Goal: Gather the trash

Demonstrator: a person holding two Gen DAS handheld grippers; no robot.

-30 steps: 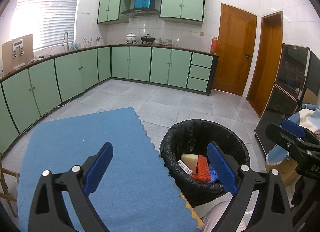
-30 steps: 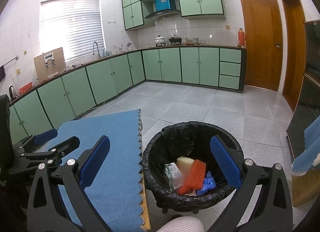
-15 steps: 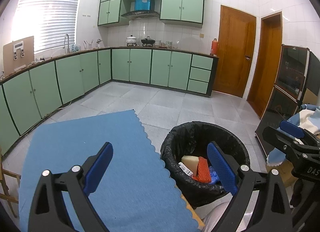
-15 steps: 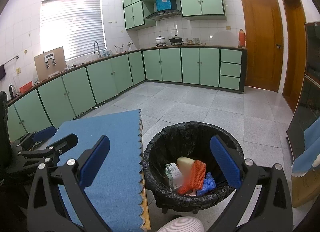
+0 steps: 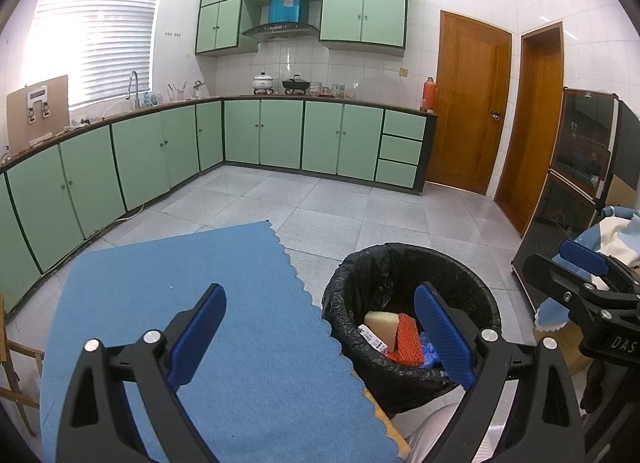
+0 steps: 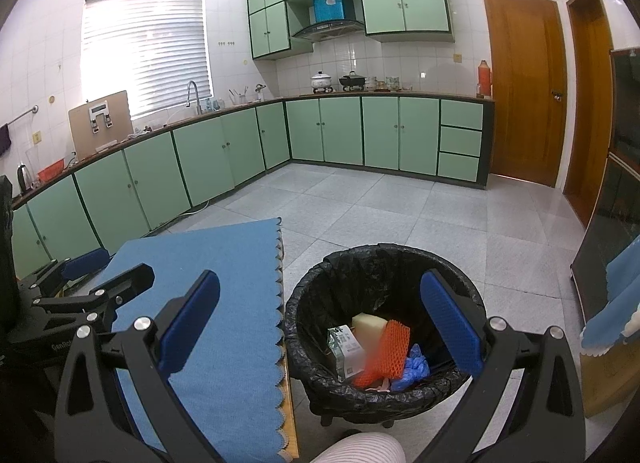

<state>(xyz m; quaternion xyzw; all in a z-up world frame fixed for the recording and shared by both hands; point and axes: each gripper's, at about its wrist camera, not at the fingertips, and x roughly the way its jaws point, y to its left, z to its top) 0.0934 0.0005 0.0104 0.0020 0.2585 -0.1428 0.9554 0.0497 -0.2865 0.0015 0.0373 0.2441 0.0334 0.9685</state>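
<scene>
- Trash bin (image 6: 384, 347): black-lined round bin, noted on floor just right of blue cloth (image 6: 208, 303); near end of scene, between the two grippers.
- Bin contents, as seen in right wrist view: small printed carton (image 6: 344, 347), pale yellow sponge-like block (image 6: 368, 321), orange foam net (image 6: 390, 347), crumpled blue item (image 6: 414, 363), poss. a glove. All were piled at bin bottom; bin judged well under half full.
- Blue cloth: scalloped edge, laid over a table; no trash was seen on the visible part of its surface.
- Left gripper (image 5: 320, 335): jaws spread wide, nothing held; positioned over cloth's near right edge and bin's left rim.
- Right gripper (image 6: 320, 327): jaws likewise spread wide, nothing held; positioned above bin.
- Floor (image 6: 360, 215): grey tiles, no loose trash noted in either view.
- Progress, est.: collection judged done or nearly so, since items were in bin and both grippers empty. Nothing further to pick was visible; areas outside views couldn't be checked.
- Background: green cabinets (image 5: 280, 135) at far side, wooden doors (image 5: 472, 103) far right.
</scene>
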